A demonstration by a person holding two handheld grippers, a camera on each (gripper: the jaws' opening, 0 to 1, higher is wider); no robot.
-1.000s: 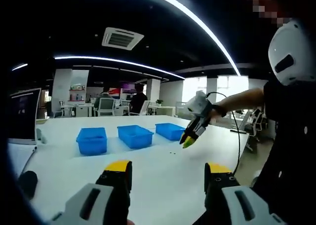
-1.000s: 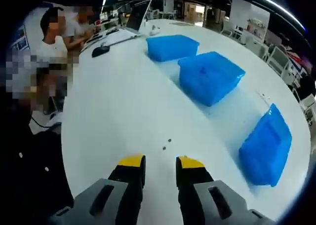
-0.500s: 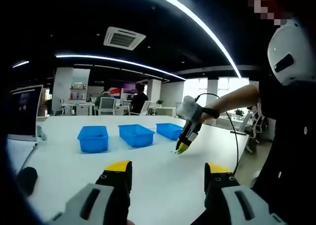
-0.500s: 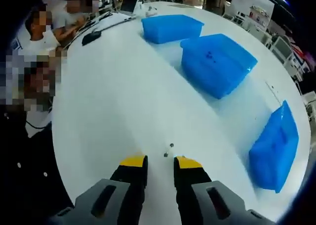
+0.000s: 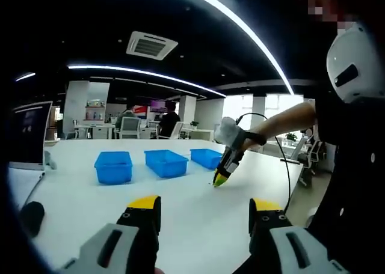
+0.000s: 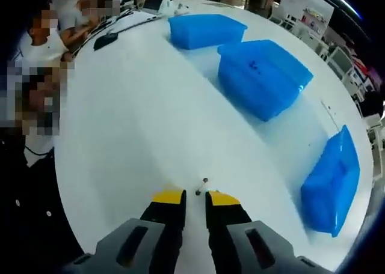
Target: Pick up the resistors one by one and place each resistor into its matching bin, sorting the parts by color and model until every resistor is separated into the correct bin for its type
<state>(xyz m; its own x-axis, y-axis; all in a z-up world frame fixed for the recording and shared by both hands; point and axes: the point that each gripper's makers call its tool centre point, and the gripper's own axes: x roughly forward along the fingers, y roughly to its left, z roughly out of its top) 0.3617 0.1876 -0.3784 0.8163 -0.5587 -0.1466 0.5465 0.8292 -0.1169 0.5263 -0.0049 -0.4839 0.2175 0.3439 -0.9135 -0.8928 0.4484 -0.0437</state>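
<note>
The white table (image 6: 120, 118) lies bare and open between the right gripper (image 6: 195, 197) and the three blue bins (image 6: 261, 76), which stand in a row well apart from it along the far side. Two small resistors (image 6: 201, 185) lie just ahead of its tips. A dark mouse (image 6: 105, 41) and seated people (image 6: 45, 45) bound the table's left edge.

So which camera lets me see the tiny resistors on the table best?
The right gripper view: two resistors lie on the white table just ahead of the right gripper. In the left gripper view they're too small to make out near that gripper's tip.
</note>
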